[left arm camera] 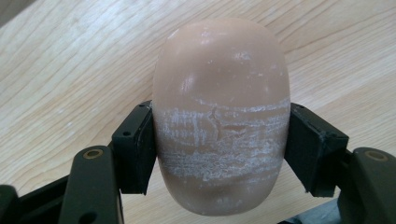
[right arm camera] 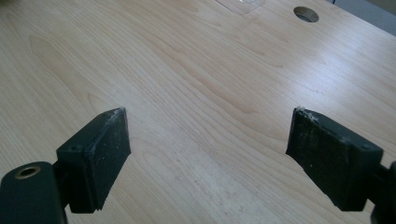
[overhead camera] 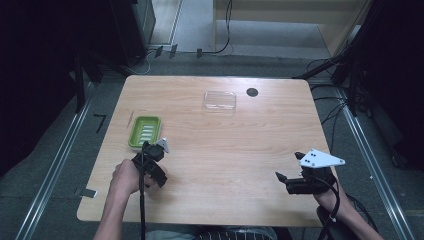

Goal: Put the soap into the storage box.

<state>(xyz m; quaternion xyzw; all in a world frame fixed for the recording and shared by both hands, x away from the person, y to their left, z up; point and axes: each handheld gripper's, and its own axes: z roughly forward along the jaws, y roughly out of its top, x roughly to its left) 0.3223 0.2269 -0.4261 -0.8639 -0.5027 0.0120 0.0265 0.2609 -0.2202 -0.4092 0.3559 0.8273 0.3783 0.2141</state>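
One soap bar (left arm camera: 220,116) between left gripper (left arm camera: 219,149) jaws

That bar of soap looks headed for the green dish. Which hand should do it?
Probably the left: its tool grips the soap beside the green dish. The right tool is open and apart.

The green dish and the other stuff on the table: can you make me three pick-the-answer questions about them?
1. Where is the green dish?
A. just past the left claw
B. beside the round hole
C. under the right claw

2. What colour is the bar of soap?
A. blue
B. tan
C. white

3. How is the right claw?
A. shut on a clear lid
B. shut on nothing
C. open, over bare table

Answers:
1 A: the high view shows the dish just beyond the left claw.
2 B: the left gripper view shows tan soap clamped between the jaws.
3 C: the right gripper view shows its jaws spread apart, wood between.
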